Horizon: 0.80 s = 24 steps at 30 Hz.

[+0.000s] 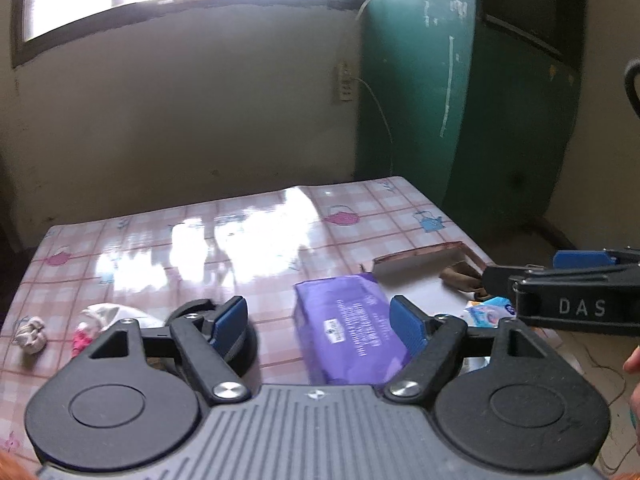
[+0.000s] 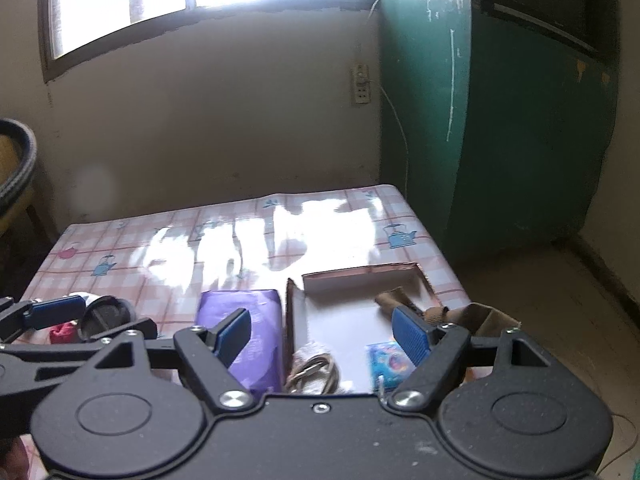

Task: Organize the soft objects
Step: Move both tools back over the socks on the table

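The box [image 2: 320, 320] on the table [image 2: 248, 240] already holds some soft things: a brown cloth [image 2: 394, 300], a blue packet [image 2: 390, 360] and a grey bundle [image 2: 314, 364]. The purple pack [image 1: 352, 340] lies just outside, at the box's 9 o'clock. At 9 o'clock in the left view, little cloth bits [image 1: 32, 334] wait too. The left gripper [image 1: 318, 320] and right gripper [image 2: 322, 332] both have wide jaws, holding nothing.

The far half of the worktop [image 2: 224, 240] lies bare from left to right. On the near side the purple pack [image 2: 256, 332] lies just beside the left wall of the open box [image 2: 360, 276]. Near left, a small cloth bundle [image 1: 32, 334] and a round black lid [image 2: 104, 314] narrow the way.
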Available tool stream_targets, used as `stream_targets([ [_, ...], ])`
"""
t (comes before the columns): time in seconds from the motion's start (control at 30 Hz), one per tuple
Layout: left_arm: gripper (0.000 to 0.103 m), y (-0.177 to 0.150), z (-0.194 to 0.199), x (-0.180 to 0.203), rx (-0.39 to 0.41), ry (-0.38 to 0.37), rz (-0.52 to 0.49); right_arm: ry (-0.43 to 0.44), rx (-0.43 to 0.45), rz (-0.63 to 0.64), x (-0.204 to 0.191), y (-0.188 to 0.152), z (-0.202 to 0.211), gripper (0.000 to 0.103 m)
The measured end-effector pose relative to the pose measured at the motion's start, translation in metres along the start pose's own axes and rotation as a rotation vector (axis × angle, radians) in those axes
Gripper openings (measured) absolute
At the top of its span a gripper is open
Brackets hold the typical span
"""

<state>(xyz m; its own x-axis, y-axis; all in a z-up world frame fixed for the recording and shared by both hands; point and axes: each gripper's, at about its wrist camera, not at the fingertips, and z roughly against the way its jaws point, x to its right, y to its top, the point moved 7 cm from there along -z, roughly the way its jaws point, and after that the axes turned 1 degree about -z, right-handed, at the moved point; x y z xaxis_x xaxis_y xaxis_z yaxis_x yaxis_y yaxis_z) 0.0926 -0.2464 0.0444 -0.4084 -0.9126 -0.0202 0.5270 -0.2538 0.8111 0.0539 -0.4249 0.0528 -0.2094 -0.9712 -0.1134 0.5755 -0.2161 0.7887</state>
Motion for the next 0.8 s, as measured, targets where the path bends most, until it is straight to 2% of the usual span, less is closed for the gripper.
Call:
stream_targets([
  [0.8, 0.081, -0.017, 0.037, -0.072, 0.009, 0.127, 0.1, 0.12, -0.027, 0.098, -0.096, -0.016, 0.007, 0.092],
])
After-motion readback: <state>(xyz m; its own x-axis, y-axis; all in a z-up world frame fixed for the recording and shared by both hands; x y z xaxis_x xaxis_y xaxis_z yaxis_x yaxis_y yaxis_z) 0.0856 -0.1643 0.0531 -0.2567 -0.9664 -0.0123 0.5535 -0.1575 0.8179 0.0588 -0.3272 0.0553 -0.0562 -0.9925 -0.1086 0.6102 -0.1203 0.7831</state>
